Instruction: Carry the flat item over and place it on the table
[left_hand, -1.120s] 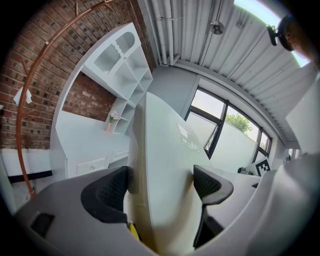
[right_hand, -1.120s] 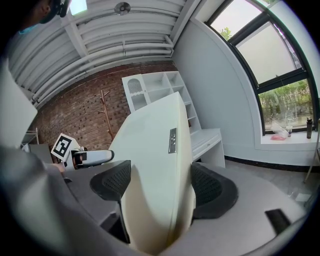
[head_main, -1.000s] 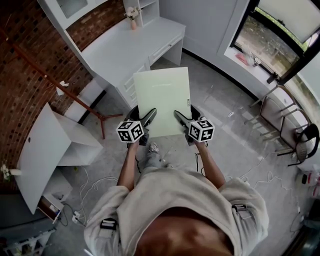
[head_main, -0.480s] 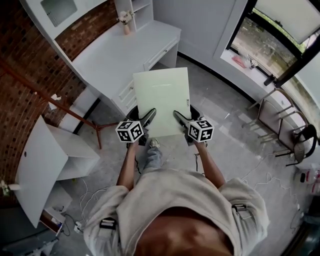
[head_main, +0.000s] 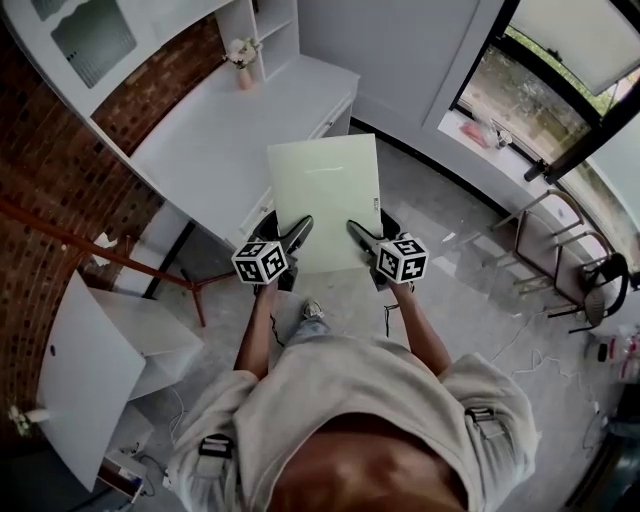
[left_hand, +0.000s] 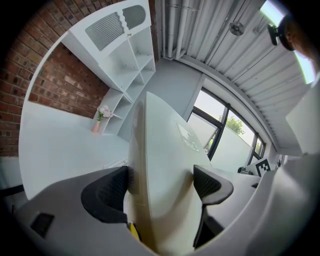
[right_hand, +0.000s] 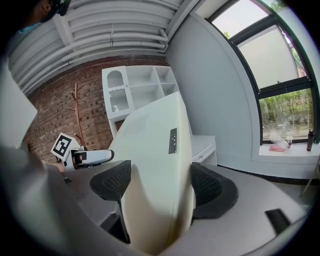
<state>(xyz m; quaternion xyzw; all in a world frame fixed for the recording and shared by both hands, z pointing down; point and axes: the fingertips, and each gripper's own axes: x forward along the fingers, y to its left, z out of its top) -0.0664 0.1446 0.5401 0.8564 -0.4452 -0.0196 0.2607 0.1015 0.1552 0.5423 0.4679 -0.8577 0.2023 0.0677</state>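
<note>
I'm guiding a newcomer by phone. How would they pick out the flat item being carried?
Find the long white desk against the brick wall. Just in front of it, a thin pale-green rectangular panel is clamped at its near edge by the left gripper and right gripper. Unlike the white furniture around, it is greenish, with a small dark fitting near one edge.
</note>
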